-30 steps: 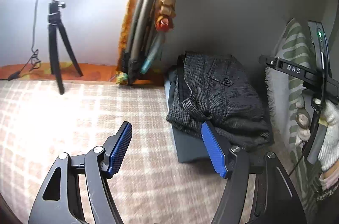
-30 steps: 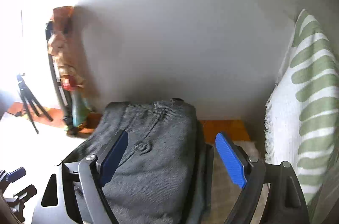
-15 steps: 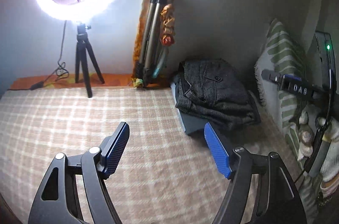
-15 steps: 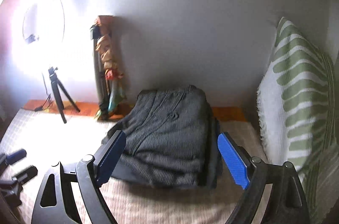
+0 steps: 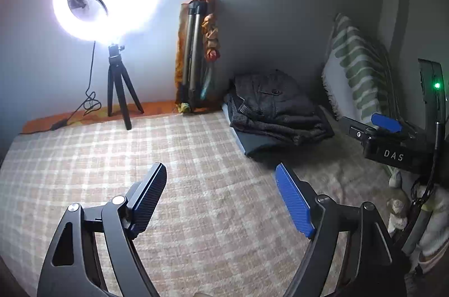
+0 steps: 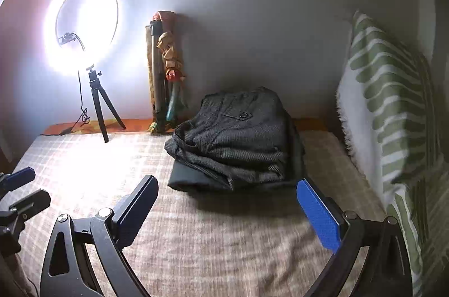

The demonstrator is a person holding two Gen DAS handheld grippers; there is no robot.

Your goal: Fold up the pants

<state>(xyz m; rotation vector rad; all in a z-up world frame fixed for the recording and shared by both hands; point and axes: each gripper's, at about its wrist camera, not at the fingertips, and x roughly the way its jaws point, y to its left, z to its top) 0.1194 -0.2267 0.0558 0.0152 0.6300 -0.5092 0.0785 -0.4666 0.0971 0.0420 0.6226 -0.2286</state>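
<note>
Dark grey pants (image 6: 238, 137) lie folded in a stack on a darker folded garment (image 6: 190, 180) at the far end of the checked bedspread (image 5: 140, 170), near the wall. They also show in the left wrist view (image 5: 277, 109). My left gripper (image 5: 221, 196) is open and empty, well back from the stack and to its left. My right gripper (image 6: 227, 201) is open and empty, just in front of the stack. The right gripper also shows at the right edge of the left wrist view (image 5: 393, 139).
A lit ring light on a small tripod (image 5: 118, 83) stands at the far left by the wall. A folded tripod with cloth (image 5: 196, 58) leans on the wall. A green striped pillow (image 6: 393, 106) stands at the right.
Both grippers have pulled back and away from the folded pants, which now look smaller and farther. The ring light has come into view. Both grippers stay open.
</note>
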